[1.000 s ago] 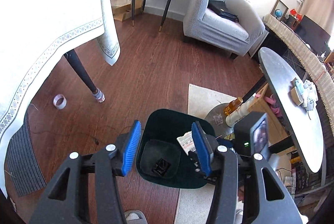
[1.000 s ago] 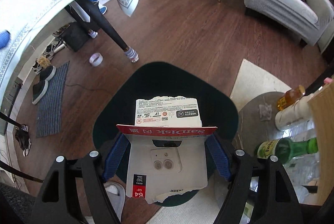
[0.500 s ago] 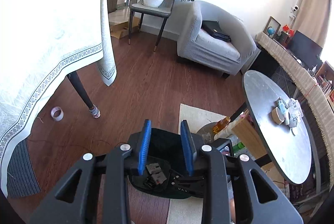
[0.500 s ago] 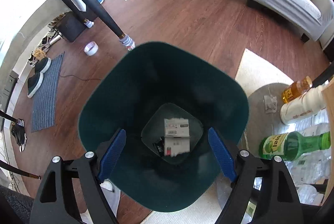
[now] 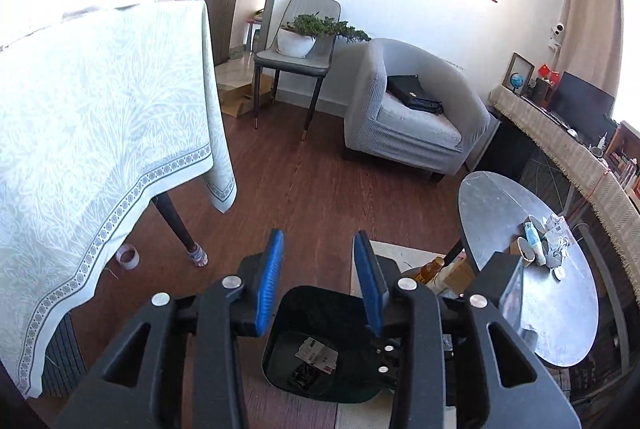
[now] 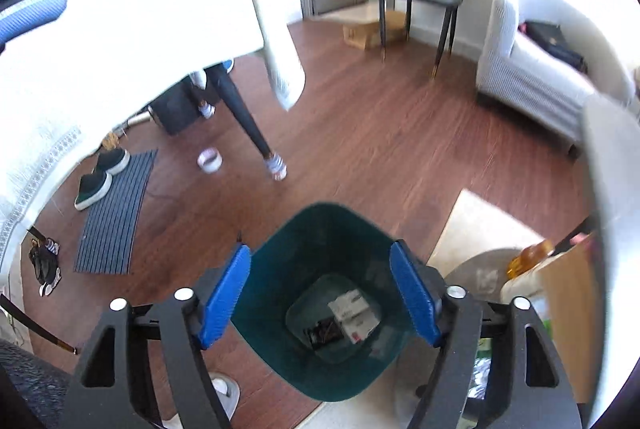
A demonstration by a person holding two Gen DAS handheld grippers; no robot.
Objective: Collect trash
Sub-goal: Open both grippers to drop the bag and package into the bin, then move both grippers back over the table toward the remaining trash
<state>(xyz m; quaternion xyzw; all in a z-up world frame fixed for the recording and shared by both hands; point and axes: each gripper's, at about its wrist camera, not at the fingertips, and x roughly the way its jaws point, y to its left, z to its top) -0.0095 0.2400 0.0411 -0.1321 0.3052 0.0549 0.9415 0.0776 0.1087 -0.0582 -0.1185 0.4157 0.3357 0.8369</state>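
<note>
Two pieces of trash lie at the bottom of the dark green bin (image 6: pixel 320 313): a white printed card package (image 6: pixel 354 315) toward the right side of the bin floor, and a small dark scrap (image 6: pixel 322 333) touching its left edge. Judging by its flat, thin look, the card is light and fairly stiff, easy to bend, not fragile; a pinch across one free edge should hold it, while its glossy face may slip. It shows white with grey print and a red patch at one corner. The dark scrap is too small to tell apart.

Both grippers hang above the bin with nothing between their blue pads. The right gripper (image 6: pixel 320 295) stands with its jaws wide apart, spanning the bin mouth. The left gripper (image 5: pixel 320 283) has jaws parted more narrowly, also empty. A tape roll (image 6: pixel 209 160) sits on the floor near the table leg (image 6: pixel 244 117), possibly more trash.
</note>
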